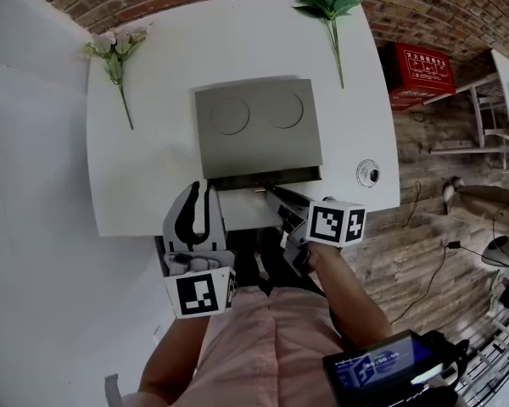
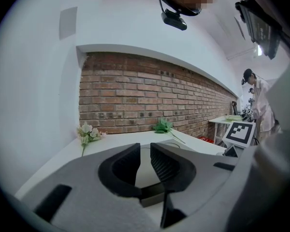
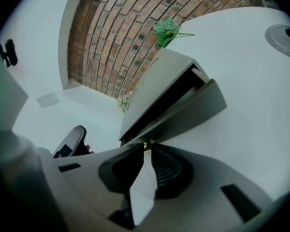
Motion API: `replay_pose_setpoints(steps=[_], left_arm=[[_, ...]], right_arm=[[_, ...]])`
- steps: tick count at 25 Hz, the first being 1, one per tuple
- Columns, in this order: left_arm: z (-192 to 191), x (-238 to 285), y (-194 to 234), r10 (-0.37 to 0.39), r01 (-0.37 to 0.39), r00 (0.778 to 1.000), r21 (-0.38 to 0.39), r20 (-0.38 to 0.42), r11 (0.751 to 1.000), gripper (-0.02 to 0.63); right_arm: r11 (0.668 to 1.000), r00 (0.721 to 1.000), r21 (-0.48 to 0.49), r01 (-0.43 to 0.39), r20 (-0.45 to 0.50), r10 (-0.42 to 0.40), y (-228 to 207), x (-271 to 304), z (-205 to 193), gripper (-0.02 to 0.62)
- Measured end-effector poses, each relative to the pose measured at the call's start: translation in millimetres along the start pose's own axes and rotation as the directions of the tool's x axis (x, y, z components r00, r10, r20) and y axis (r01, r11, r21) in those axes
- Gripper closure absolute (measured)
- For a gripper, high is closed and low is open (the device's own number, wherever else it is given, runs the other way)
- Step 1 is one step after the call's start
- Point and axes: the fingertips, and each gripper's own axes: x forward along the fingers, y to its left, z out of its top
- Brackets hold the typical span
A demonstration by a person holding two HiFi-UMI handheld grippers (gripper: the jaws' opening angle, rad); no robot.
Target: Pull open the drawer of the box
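Note:
A grey box (image 1: 256, 130) with two round marks on its lid stands on the white table (image 1: 144, 176). Its drawer (image 1: 267, 176) juts a little way out of the near side. In the right gripper view the drawer front (image 3: 188, 112) stands off the box (image 3: 157, 81) with a dark gap behind it. My right gripper (image 1: 270, 195) (image 3: 145, 151) is shut on the small brass drawer knob (image 3: 145, 145). My left gripper (image 1: 201, 190) (image 2: 145, 156) hovers at the table's near edge, left of the drawer. Its jaws stand apart with nothing between them, and the box (image 2: 170, 141) lies beyond.
A pale flower sprig (image 1: 114, 58) lies at the table's far left and a green leafy sprig (image 1: 329, 7) at the far right. A round grommet (image 1: 368, 173) sits right of the box. A red box (image 1: 420, 75) stands on the wooden floor to the right.

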Motion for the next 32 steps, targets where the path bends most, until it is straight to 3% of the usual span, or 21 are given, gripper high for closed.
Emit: replay_pose_setpoints(steps=[32], left_arm=[[8,-27,-23,0.002,-0.003,1.0,0.011,0.02,1.0,0.538]], right_arm=[[1.0,0.999,-0.006,-0.015,-0.038,0.015,2,-20,-35,0.543]])
